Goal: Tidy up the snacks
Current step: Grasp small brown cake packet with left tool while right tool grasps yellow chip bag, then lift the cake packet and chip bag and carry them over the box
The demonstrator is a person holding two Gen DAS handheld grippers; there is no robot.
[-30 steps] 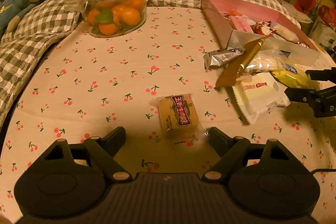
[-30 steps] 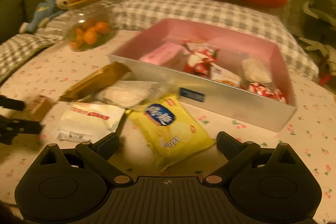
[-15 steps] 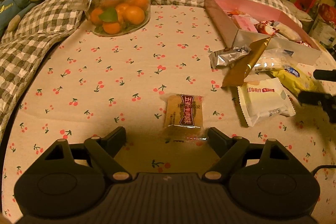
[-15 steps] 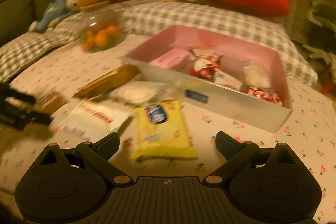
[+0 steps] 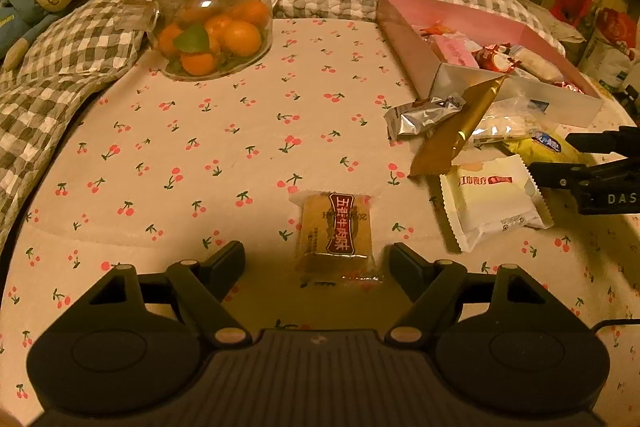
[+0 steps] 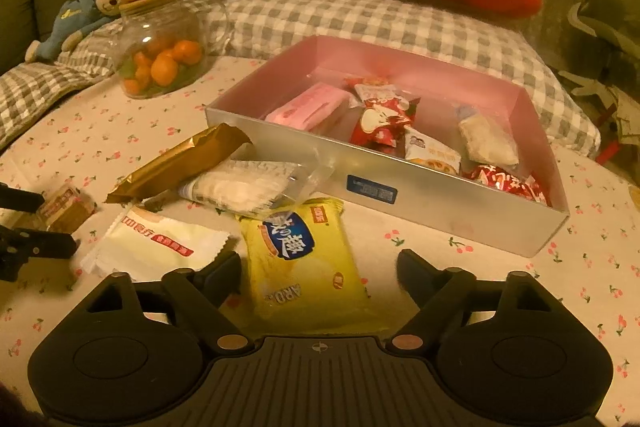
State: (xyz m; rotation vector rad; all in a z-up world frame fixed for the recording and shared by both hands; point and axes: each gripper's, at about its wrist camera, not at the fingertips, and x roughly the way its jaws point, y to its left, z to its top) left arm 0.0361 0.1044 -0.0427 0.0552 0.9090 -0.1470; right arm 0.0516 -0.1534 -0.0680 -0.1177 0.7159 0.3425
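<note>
both claws are closing, neither pressing yet: the left claw (image 5: pixel 316 259) straddles the brown beef snack (image 5: pixel 335 233), the right claw (image 6: pixel 318 267) the yellow biscuit pack (image 6: pixel 304 263). both packs lie flat on the cherry-print table (image 5: pixel 200 147), probably bound for the pink box (image 6: pixel 400 67).
</note>
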